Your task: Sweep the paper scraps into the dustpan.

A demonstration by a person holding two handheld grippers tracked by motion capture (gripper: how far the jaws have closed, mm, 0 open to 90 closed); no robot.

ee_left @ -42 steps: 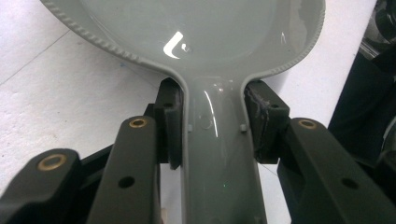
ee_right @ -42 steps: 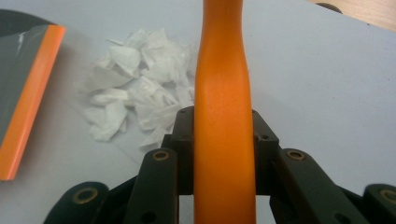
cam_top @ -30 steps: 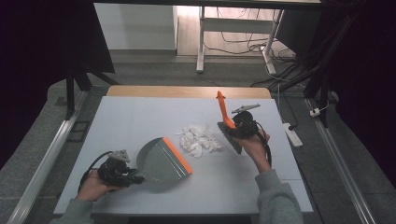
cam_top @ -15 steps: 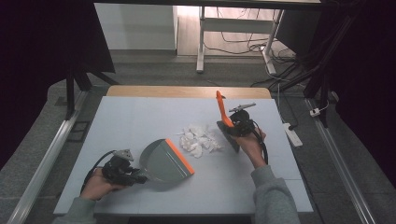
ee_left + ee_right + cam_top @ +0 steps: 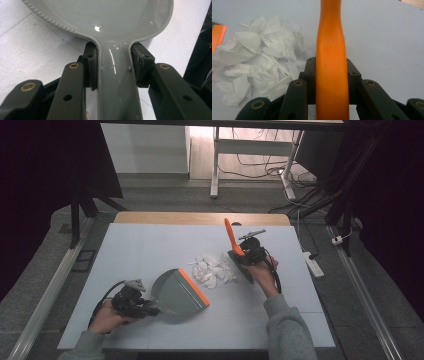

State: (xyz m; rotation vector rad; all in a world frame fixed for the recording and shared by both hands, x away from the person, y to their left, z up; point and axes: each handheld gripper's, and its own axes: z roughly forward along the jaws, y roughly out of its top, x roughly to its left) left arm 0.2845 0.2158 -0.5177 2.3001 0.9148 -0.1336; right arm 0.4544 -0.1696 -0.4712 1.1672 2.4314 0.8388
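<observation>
A grey dustpan (image 5: 172, 294) with an orange lip (image 5: 193, 287) lies on the pale table, its mouth facing right toward a pile of crumpled white paper scraps (image 5: 212, 269). My left gripper (image 5: 136, 303) is shut on the dustpan's handle (image 5: 117, 82), pads (image 5: 91, 65) pressing both sides. My right gripper (image 5: 251, 254) is shut on the brush's orange handle (image 5: 230, 236), which tilts up and left. The brush's dark head (image 5: 245, 271) rests on the table at the pile's right edge. In the right gripper view the handle (image 5: 332, 62) rises between the jaws, with the paper scraps (image 5: 259, 62) at left.
The table (image 5: 150, 245) has a wooden strip (image 5: 200, 218) along its far edge. A white power strip (image 5: 313, 264) lies on the floor to the right. Metal rails (image 5: 55, 285) run beside the table. A white desk frame (image 5: 215, 165) stands beyond.
My right gripper has carried the brush a little left, toward the paper pile. The left gripper and dustpan have hardly moved.
</observation>
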